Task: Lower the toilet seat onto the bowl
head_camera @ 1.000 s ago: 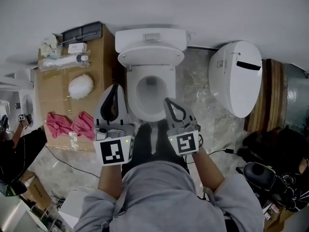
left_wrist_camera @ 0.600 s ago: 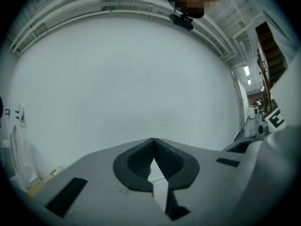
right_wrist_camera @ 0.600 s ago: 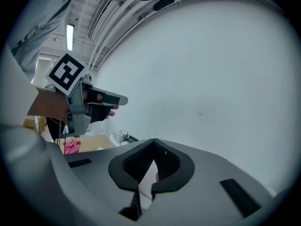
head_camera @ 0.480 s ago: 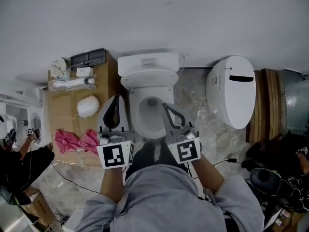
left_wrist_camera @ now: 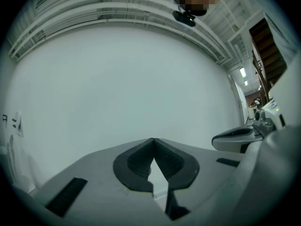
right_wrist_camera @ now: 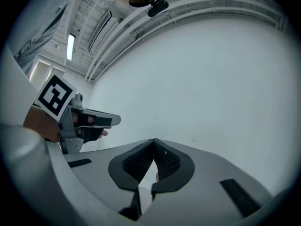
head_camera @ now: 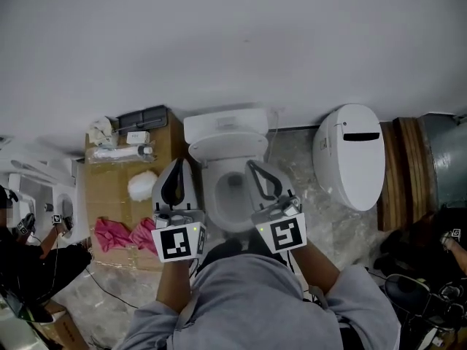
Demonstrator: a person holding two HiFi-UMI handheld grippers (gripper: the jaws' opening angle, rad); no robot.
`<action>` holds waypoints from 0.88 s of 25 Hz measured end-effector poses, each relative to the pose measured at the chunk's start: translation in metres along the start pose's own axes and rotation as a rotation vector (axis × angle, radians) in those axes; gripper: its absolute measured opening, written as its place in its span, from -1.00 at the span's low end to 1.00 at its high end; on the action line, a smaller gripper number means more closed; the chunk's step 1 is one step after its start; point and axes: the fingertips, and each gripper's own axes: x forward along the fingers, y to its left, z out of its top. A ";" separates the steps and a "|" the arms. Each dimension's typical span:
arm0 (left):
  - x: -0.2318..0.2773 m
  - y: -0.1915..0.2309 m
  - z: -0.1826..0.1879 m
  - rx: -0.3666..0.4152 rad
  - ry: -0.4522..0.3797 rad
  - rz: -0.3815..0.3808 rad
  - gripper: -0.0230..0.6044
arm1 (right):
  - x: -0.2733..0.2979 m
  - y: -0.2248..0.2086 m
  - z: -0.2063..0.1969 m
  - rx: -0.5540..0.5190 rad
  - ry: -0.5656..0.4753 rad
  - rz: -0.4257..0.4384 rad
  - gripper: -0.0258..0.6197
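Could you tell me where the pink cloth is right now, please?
In the head view, the pink cloth lies at the left on the cardboard box beside the toilet, just left of the left gripper.

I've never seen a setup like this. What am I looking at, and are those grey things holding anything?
A person stands at a white toilet, holding a grey two-jaw gripper in each hand. The wide picture comes from a camera on their head, looking down. The other two come from cameras riding on the left gripper and right gripper, both facing a blank white wall. Both pairs of jaws are shut, empty. Left of the toilet, a crumpled pink cloth lies on a brown cardboard box.
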 end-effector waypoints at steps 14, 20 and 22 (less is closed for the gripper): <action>-0.015 0.004 0.022 0.013 -0.032 0.013 -0.93 | -0.009 -0.012 0.055 0.036 -0.108 -0.047 -0.92; -0.017 0.002 0.023 0.006 -0.040 0.005 -0.93 | -0.010 -0.016 0.058 0.041 -0.107 -0.061 -0.92; -0.017 0.000 0.025 0.011 -0.042 0.001 -0.93 | -0.011 -0.017 0.057 0.040 -0.104 -0.064 -0.92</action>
